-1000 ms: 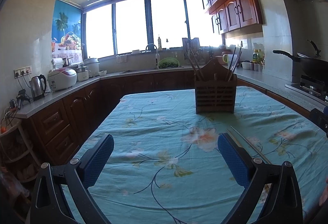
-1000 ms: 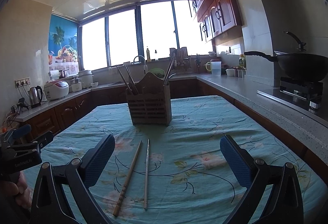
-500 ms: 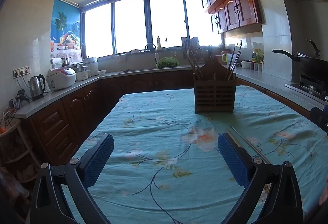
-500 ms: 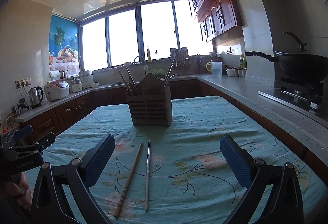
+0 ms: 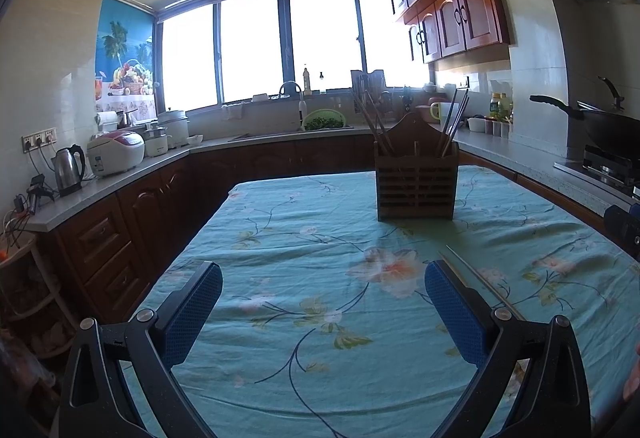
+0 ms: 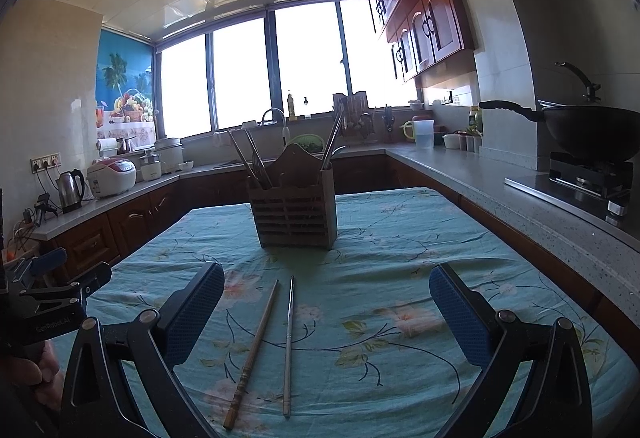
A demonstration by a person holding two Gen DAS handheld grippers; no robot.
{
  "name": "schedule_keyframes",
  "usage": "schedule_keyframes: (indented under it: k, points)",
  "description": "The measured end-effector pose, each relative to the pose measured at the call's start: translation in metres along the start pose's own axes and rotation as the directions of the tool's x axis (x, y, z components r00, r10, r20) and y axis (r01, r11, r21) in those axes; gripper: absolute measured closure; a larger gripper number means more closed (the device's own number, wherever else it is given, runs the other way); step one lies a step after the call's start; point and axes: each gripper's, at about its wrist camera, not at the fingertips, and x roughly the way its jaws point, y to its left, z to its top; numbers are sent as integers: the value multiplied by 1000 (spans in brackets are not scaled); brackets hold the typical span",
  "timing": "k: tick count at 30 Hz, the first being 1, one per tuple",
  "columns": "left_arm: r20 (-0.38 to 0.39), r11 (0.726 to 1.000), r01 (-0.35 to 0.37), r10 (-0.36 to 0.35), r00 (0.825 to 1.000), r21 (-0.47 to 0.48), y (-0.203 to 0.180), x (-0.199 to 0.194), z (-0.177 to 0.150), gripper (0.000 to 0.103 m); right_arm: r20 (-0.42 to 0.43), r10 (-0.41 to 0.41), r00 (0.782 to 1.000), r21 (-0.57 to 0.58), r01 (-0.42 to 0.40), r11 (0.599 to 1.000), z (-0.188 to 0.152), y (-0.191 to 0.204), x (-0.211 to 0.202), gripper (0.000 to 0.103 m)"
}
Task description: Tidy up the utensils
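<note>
A wooden slatted utensil holder (image 6: 294, 211) stands on the floral teal tablecloth (image 6: 380, 258), with chopsticks standing in both ends; it also shows in the left wrist view (image 5: 416, 183). A wooden chopstick (image 6: 254, 350) and a metal chopstick (image 6: 289, 344) lie side by side on the cloth, between my right gripper's fingers and nearer the left one. My right gripper (image 6: 326, 312) is open and empty above them. My left gripper (image 5: 324, 310) is open and empty; the metal chopstick (image 5: 476, 278) lies beside its right finger.
Kitchen counters wrap around the table. A kettle (image 5: 70, 169) and rice cooker (image 5: 116, 155) stand on the left counter, a wok (image 6: 588, 133) on the stove at right. The left gripper shows at the left edge of the right wrist view (image 6: 48, 302).
Both grippers have crept slightly forward and stay open. The chopsticks and holder have not moved.
</note>
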Motion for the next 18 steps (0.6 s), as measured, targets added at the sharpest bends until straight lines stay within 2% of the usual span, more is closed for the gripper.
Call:
schedule_keyframes:
  k: [18]
  points:
    - [-27, 1000, 12, -13, 1000, -9, -2, 9, 6, 1, -43, 0, 999, 5, 0, 1000, 1, -1, 17, 0]
